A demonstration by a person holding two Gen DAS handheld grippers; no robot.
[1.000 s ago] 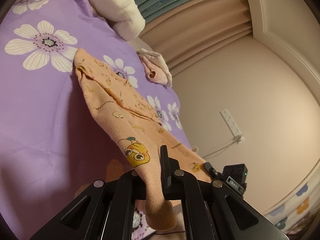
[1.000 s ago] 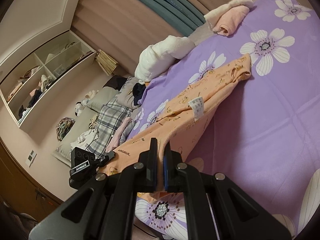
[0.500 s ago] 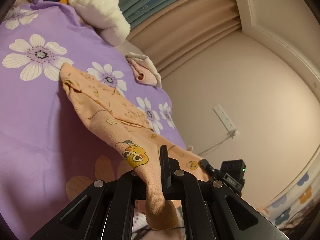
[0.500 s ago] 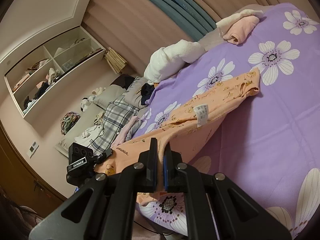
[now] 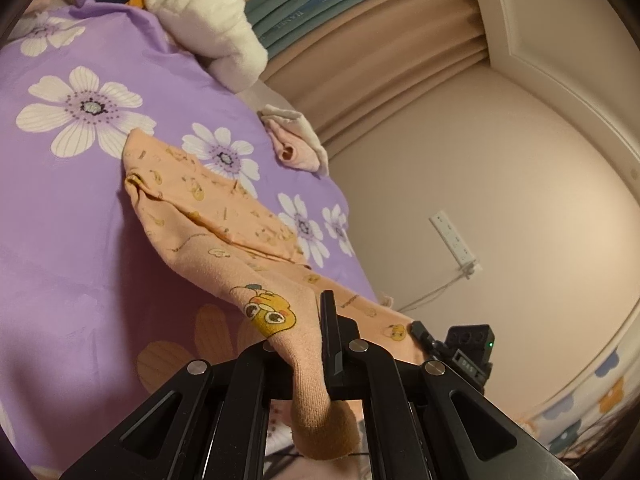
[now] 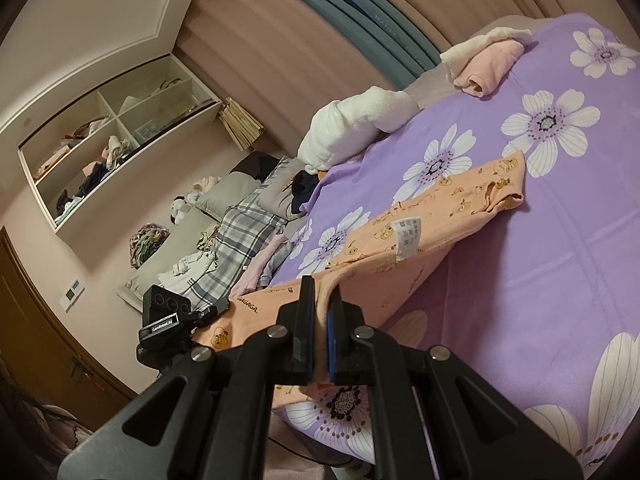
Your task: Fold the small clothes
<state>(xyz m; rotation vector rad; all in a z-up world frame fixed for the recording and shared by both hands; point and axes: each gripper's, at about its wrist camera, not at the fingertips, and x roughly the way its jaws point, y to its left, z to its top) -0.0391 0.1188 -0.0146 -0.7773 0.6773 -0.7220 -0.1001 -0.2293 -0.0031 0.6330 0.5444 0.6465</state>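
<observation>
Left wrist view: sits right behind the left tool (image 5: 316, 344), close up, looking across the purple bed (image 5: 72, 208) toward a wall. Right wrist view: close behind the right tool (image 6: 320, 336), facing shelves (image 6: 116, 136). Both show the bed and orange clothes (image 5: 208, 216).

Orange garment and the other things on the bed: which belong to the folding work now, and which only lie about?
In the job:
- orange garment
- left gripper, shut on it
- right gripper, shut on it

Lying about:
- pink folded cloth
- white blanket roll
- plaid cloth
</observation>
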